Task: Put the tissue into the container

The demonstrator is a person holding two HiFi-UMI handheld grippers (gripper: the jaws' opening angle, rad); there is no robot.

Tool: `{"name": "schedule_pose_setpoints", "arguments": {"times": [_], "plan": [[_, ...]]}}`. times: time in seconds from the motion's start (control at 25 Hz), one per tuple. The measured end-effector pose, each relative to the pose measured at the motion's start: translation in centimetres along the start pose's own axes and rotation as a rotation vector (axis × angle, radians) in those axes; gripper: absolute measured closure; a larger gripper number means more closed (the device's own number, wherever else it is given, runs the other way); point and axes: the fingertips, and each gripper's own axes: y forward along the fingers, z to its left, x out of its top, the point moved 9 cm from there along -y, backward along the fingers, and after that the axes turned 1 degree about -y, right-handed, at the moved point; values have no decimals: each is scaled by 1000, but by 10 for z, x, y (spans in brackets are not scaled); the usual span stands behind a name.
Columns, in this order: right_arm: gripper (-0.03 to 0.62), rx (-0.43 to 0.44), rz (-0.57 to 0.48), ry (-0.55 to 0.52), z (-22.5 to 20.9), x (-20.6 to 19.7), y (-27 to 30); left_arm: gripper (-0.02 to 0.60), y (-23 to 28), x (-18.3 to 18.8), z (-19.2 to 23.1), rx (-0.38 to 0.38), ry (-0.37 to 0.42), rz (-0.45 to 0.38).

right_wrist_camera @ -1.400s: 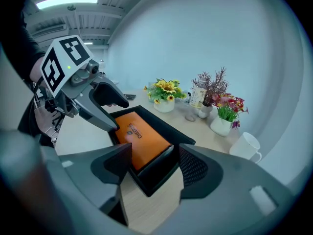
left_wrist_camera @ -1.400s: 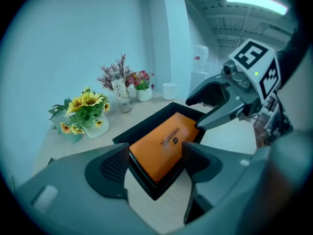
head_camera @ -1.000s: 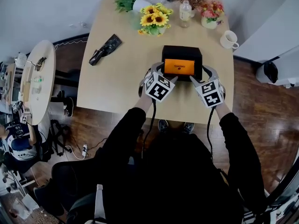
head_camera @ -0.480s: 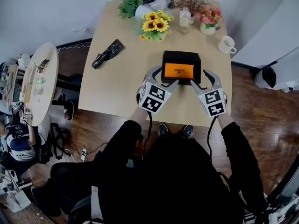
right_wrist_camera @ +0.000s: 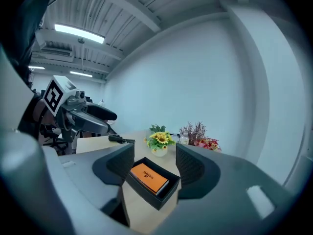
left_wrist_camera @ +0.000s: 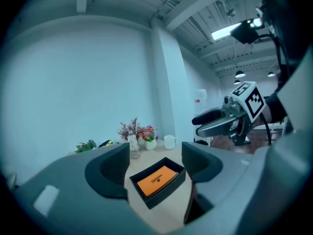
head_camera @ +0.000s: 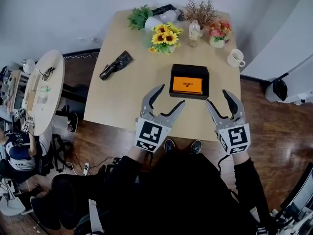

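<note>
An orange tissue pack point(head_camera: 187, 84) lies flat inside the black open container point(head_camera: 172, 80) on the wooden table point(head_camera: 122, 97). My left gripper point(head_camera: 170, 96) hovers over the table's near edge, a little to the near left of the container, open and empty. To the near right of the container, my right gripper point(head_camera: 218, 98) is also open and holds nothing. In the left gripper view the container point(left_wrist_camera: 161, 196) and pack point(left_wrist_camera: 155, 176) sit ahead between the fingers point(left_wrist_camera: 110, 173). The right gripper view shows the same pack point(right_wrist_camera: 149, 175) beyond its fingers point(right_wrist_camera: 193, 168).
At the table's far end stand sunflowers point(head_camera: 165, 35), a small bottle point(head_camera: 194, 31), a pot of pink flowers point(head_camera: 218, 33) and green leaves point(head_camera: 139, 16). A white mug point(head_camera: 235, 58) is at the right edge, a black object point(head_camera: 115, 65) at the left. A round side table point(head_camera: 44, 89) stands left.
Both grippers have drawn back from the container's sides toward the near table edge. The container with the orange pack stays where it was.
</note>
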Motion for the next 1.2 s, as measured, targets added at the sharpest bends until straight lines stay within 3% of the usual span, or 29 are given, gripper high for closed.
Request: {"name": "schedule_pose_setpoints", "arguments": {"times": [0.32, 0.44, 0.72, 0.88, 1.2], "plan": [[324, -43, -64, -16, 1, 19, -39, 261, -44, 8, -16, 19, -8, -32], [324, -62, -88, 28, -1, 23, -48, 261, -54, 11, -16, 32, -16, -53], [324, -89, -151, 88, -2, 25, -59, 261, -58, 15, -15, 35, -35, -70], [324, -98, -160, 76, -1, 28, -61, 261, -55, 15, -16, 17, -72, -67], [326, -75, -186, 55, 3, 40, -61, 261, -53, 25, -19, 7, -67, -84]]}}
